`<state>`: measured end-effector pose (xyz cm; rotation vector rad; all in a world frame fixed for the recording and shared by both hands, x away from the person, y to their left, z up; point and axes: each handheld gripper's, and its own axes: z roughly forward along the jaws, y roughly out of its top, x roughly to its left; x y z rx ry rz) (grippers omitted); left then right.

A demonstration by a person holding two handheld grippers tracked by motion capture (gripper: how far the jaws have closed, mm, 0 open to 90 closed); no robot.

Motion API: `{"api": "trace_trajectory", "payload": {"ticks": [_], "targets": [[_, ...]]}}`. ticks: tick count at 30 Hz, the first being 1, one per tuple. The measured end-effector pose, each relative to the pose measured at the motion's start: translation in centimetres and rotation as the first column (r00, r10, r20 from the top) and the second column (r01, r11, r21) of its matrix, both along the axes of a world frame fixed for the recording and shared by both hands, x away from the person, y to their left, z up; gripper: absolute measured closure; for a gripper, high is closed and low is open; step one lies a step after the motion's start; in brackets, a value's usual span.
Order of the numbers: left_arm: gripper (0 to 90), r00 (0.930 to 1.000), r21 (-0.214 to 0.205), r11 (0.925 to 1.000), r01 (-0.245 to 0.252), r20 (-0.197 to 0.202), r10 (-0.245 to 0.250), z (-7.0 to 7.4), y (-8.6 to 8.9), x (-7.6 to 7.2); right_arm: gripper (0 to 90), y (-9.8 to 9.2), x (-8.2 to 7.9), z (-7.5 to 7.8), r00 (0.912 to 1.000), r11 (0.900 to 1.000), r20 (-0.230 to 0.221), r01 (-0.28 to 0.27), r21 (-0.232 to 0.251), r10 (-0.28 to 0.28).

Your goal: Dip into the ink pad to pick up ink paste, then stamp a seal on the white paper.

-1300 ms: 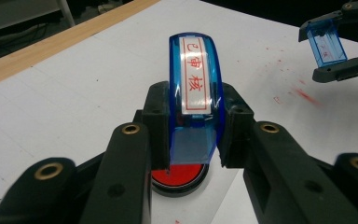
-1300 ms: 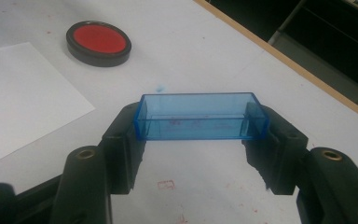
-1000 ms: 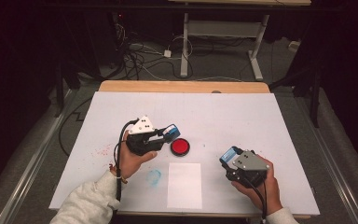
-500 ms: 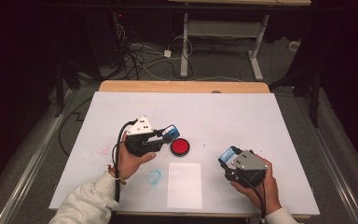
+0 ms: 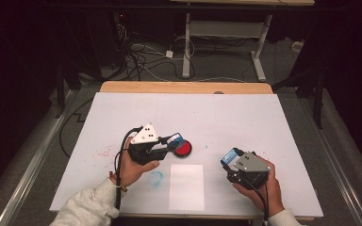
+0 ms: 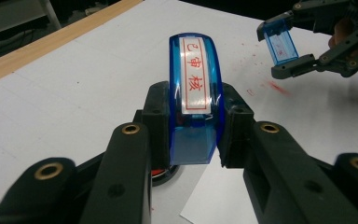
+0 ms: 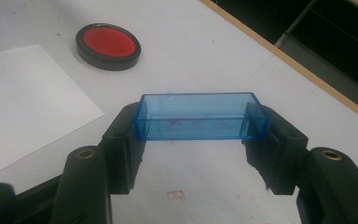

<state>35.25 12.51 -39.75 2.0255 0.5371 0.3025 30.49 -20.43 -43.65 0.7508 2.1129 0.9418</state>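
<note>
Two tools are gripping: we are pinching the stamp (image 6: 193, 98) in the left tool (image 6: 191, 135) by its flat sides and its cap (image 7: 200, 115) endwise in the right tool (image 7: 200, 140); both look light, stiff, slippery plastic.

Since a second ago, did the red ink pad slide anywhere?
No. The red ink pad sits in the same spot, just above the top left corner of the white paper, beside the stamp in the left hand-held gripper.

Left gripper (image 5: 167, 143) and right gripper (image 5: 233, 160): fingers clamped, hands low.
</note>
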Motion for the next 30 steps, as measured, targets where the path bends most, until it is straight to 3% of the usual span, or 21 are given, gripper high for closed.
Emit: {"api": "trace_trajectory", "payload": {"ticks": [20,30], "targets": [[67.9,0.9958,0.057,0.9942,0.091,-0.013,-0.091,-0.8,-1.2,-1.9,40.9,0.0,0.1,-0.1,1.0000,1.0000,-0.002,0.006,-0.002,-0.006],[67.9,0.9865,0.110,0.9804,0.164,-0.024,-0.162,-1.5,-2.4,-3.3,40.9,0.2,-0.1,-0.1,1.0000,1.0000,0.001,-0.003,-0.006,0.003]]}}
